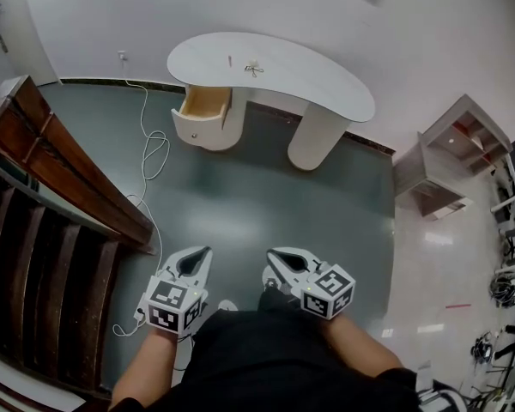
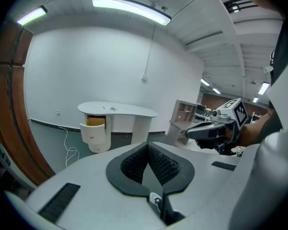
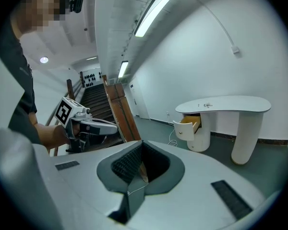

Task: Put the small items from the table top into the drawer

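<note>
A white curved table stands far ahead by the wall, with a wooden-lined drawer pulled open at its left pedestal. Two small items lie on top: a thin dark piece and a small tangled object. My left gripper and right gripper are held low and close to my body, well short of the table, both shut and empty. In the left gripper view its pads meet, with the table beyond. In the right gripper view the right gripper is shut, and the drawer shows ahead.
A dark wooden stair rail runs along the left. A white cable trails over the green floor from a wall socket. A grey shelf unit stands to the right, with gear and cables at the far right.
</note>
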Motion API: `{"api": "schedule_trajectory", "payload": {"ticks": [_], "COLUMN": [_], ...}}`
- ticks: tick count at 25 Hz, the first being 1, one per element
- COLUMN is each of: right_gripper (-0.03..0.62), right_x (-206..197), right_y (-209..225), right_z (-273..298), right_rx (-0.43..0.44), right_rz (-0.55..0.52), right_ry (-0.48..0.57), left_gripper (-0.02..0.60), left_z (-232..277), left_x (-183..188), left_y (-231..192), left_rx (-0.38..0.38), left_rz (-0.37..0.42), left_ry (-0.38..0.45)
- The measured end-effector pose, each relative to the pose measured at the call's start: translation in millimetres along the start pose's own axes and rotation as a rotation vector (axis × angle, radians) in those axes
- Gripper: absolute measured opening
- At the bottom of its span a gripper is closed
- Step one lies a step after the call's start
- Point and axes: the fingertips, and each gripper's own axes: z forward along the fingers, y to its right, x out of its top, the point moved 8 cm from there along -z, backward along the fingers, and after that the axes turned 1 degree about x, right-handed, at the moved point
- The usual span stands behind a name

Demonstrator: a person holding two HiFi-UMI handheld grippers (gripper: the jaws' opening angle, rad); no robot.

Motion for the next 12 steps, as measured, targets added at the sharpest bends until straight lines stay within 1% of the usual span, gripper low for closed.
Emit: {"api": "schedule_trajectory", "payload": {"ticks": [7,10,12], "right_gripper": [0.0,0.0,0.0], "right_x": [9,16,23], "right_y": [17,32,46], "right_z": [8,12,17], "right_rx": [-0.025,-0.033,-0.036], "right_rz": [0.008,0.013,0.017], "right_ry": [0.024,0.036,0.048], "left_gripper": [0.015,0.015,0.015], "left_z": [14,24,33], "left_x": [0,5,12], "left_y": [-5,-8,-15], "left_rx": [-0.015,-0.023,-0.013], "left_rz": [-0.018,-0.01,-0.01], "left_ry": [0.009,0.007,0.007]}}
